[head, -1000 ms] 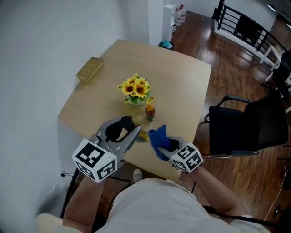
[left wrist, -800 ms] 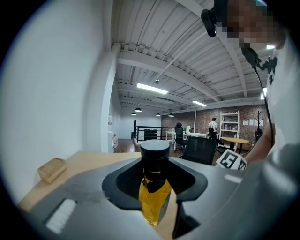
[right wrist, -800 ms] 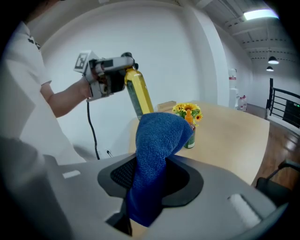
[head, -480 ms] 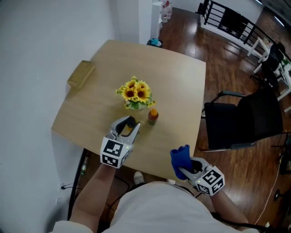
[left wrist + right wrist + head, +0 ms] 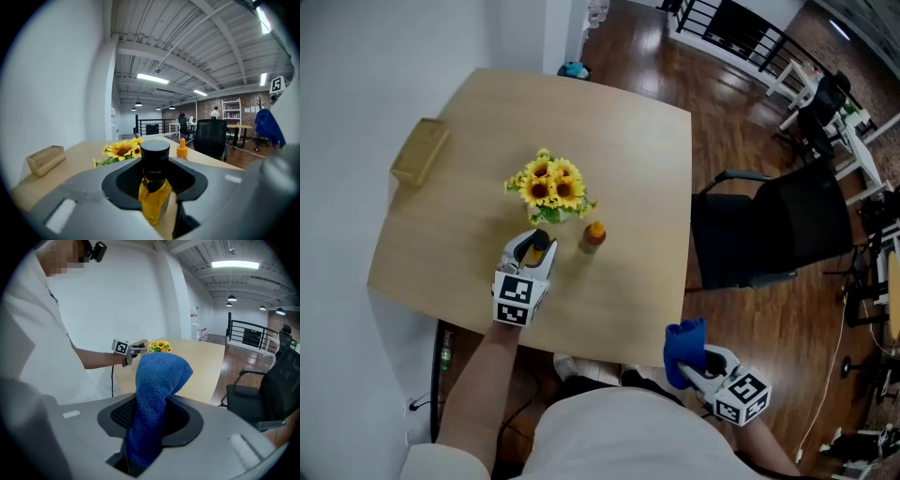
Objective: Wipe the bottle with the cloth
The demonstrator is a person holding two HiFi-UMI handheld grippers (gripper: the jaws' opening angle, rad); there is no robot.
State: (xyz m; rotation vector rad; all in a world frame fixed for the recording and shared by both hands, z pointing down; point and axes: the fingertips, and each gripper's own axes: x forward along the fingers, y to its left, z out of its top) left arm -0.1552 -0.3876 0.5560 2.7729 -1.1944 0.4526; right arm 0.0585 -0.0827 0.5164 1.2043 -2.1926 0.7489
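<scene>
Surface carries flowers, a box at the far left edge and an orange-cap bottle just right of the flowers. A chair stands off to the right.

Left claw is clamped narrow on the bottle, which has a yellow body and black cap. It sits upright over the surface, just in front of the flowers. Can't tell if its base touches down.

Right claw pinches the cloth. It hangs off the near edge, well apart from the bottle.

Risks:
- Flowers sit close behind the left claw, and a push forward would likely knock the pot or petals.
- Orange-cap bottle is near. A sideways sweep with either claw could tip it.
- Grip is low on the bottle, so hard rubbing near the cap may lever it out of the pinch.
- Only a fold of cloth is pinched, so dragging could pull it free.
- Right claw has a long way back. Coming in low, it could catch the surface edge.
</scene>
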